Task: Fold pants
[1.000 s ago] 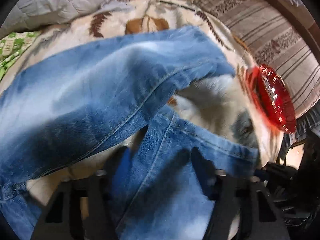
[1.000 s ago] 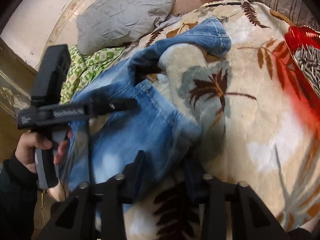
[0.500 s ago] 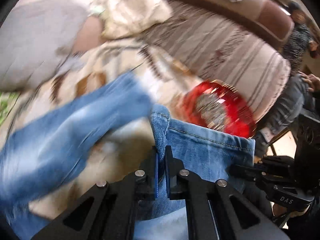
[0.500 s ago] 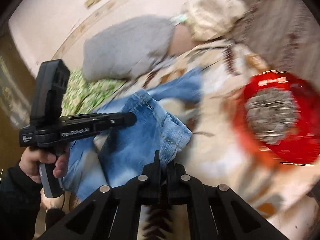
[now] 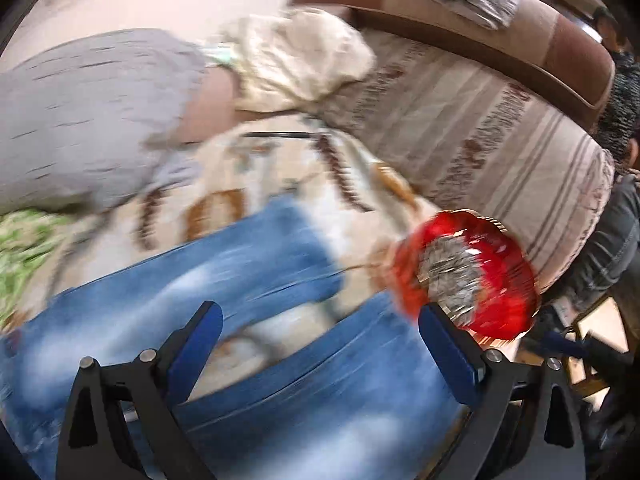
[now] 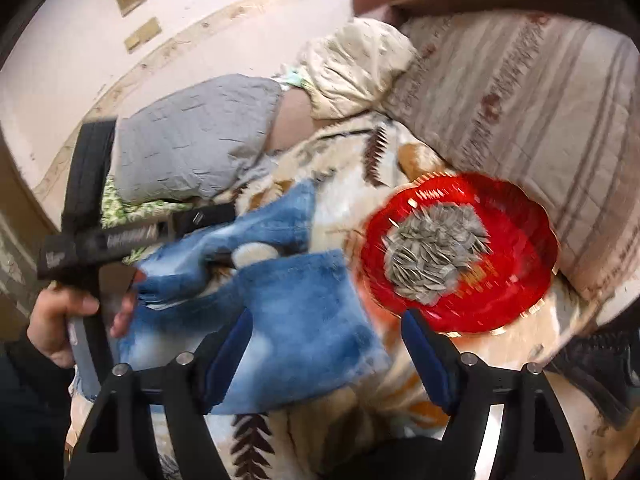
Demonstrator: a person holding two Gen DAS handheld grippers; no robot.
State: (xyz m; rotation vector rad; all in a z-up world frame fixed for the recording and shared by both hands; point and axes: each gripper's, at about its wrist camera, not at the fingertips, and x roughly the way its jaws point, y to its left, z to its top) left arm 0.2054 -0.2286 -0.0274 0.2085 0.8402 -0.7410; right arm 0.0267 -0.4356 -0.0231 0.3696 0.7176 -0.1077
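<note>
Left tool [image 5: 320, 344]: jaws stand wide apart, having just been opening. Half a second ago they were pinched together on a denim edge; nothing is clamped between the blue pads now. The denim seen between them lies below on the bed.
Right tool [image 6: 326, 344]: jaws apart, also just opened from a fully pinched state. No fabric between the pads; the jeans lie under and beyond the left pad.
Pants [image 6: 296, 320]: blue jeans, lying on the patterned blanket [image 6: 352, 176] of the bed. In the right wrist view they fill the lower left and centre of the frame. In the left wrist view they span the lower half, blurred by motion.
Change in pants: both held edges are released. One denim panel now lies over another, and the two leg ends show side by side in the right wrist view, centre left.
Red plate [image 6: 516, 248]: holds seeds; sits on the blanket just beside the right edge of the jeans, right of centre in both views.
Left hand [image 6: 60, 320]: grips the left tool's handle, lower left of the right wrist view.
Task meaning: one fold appears laid and let go. The bundle looks loose and uneven, so a further fold or some straightening is probably needed.
Risk: the plate is close; a wide sweep of fabric could knock it.
</note>
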